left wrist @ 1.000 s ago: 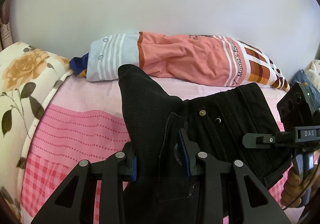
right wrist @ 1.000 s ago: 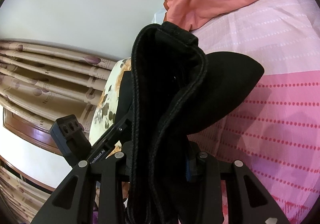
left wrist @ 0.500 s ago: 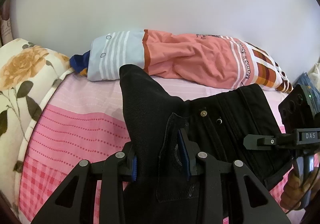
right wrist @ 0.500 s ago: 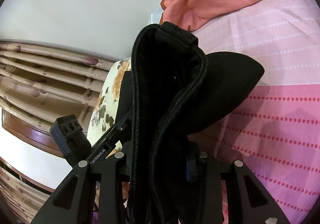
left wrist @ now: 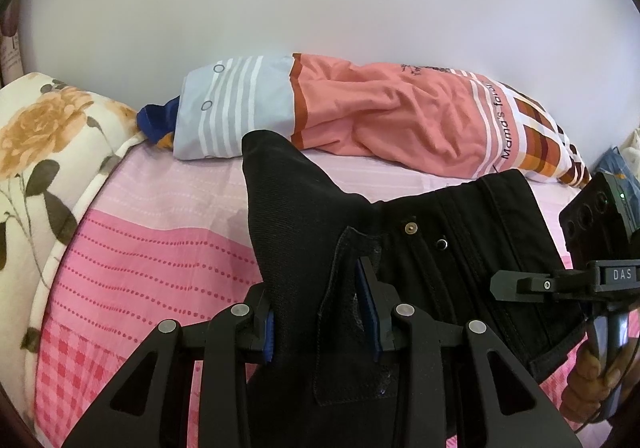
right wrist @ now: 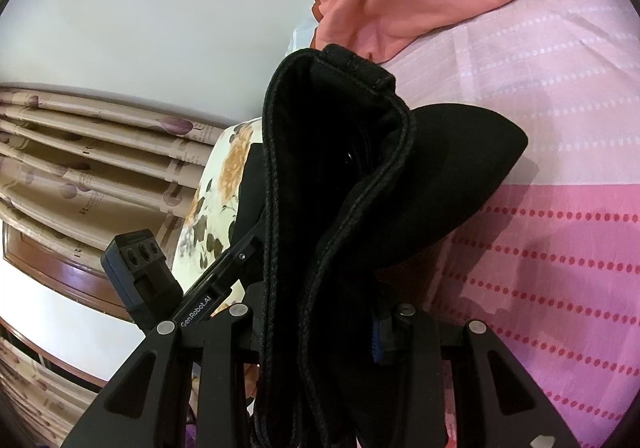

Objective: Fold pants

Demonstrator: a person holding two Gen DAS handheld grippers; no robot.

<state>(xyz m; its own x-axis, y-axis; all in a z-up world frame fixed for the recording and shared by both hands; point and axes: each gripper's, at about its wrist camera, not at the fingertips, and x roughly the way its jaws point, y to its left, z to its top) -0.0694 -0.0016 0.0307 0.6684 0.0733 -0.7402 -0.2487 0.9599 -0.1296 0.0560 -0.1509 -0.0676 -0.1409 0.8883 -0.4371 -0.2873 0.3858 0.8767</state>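
Black pants (left wrist: pixel 460 248) hang above a pink bed, stretched by the waistband between both grippers, with a metal button and snap showing. In the left wrist view my left gripper (left wrist: pixel 320 322) is shut on a bunched fold of the pants, its blue pads pressing the cloth. At the right edge of that view the right gripper's body (left wrist: pixel 560 284) shows, held by a hand. In the right wrist view my right gripper (right wrist: pixel 320 332) is shut on the thick stitched waistband of the pants (right wrist: pixel 340 207), which hides its left pad. The left gripper's body (right wrist: pixel 144 276) sits at lower left there.
A pink patterned bed sheet (left wrist: pixel 152 260) lies under the pants. A salmon and striped blanket bundle (left wrist: pixel 380 115) lies along the white wall. A floral pillow (left wrist: pixel 44 151) is at the left. Beige curtains (right wrist: pixel 80 167) hang beyond the bed.
Both grippers have sunk slightly toward the bed with the pants still held. The blanket bundle sits a little higher in the left wrist view.
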